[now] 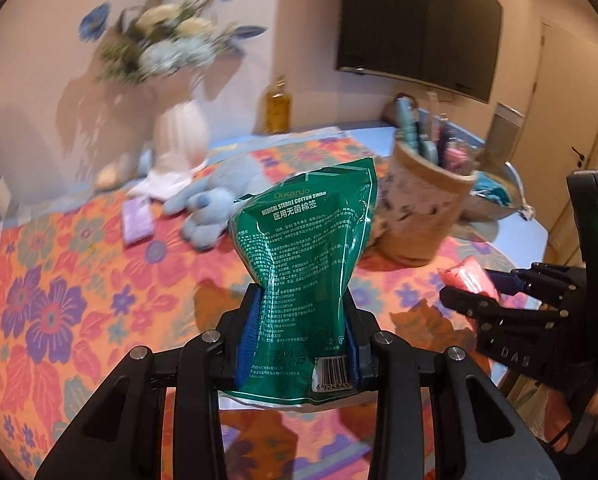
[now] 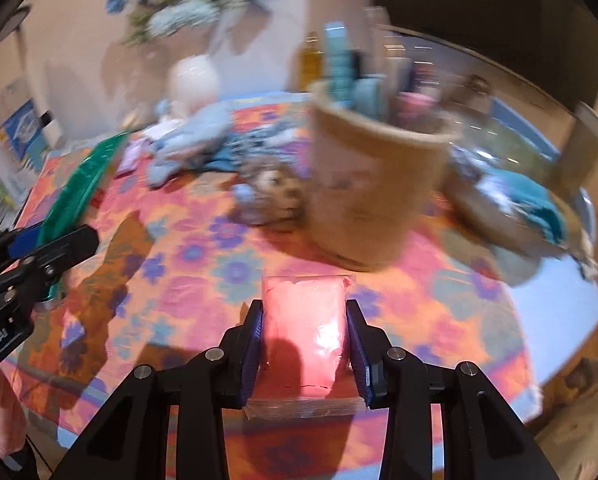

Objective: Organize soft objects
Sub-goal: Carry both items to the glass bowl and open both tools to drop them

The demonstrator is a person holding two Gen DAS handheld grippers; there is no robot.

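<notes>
Left gripper (image 1: 301,334) jaws clamp the green cotton-swab bag (image 1: 311,256) upright above the floral counter (image 1: 59,280); right gripper (image 2: 305,342) jaws squeeze the pink packet (image 2: 305,320) near the tan basket (image 2: 375,196).

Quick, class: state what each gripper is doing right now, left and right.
Left gripper: closed on the green cotton swab bag, held above the table.
Right gripper: closed on the pink packet.

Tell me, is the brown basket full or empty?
Full, at least near the top. The brown basket stands upright on the flowery tablecloth, and combs and tubes stick up past its rim. How deep they reach, I cannot tell.
</notes>
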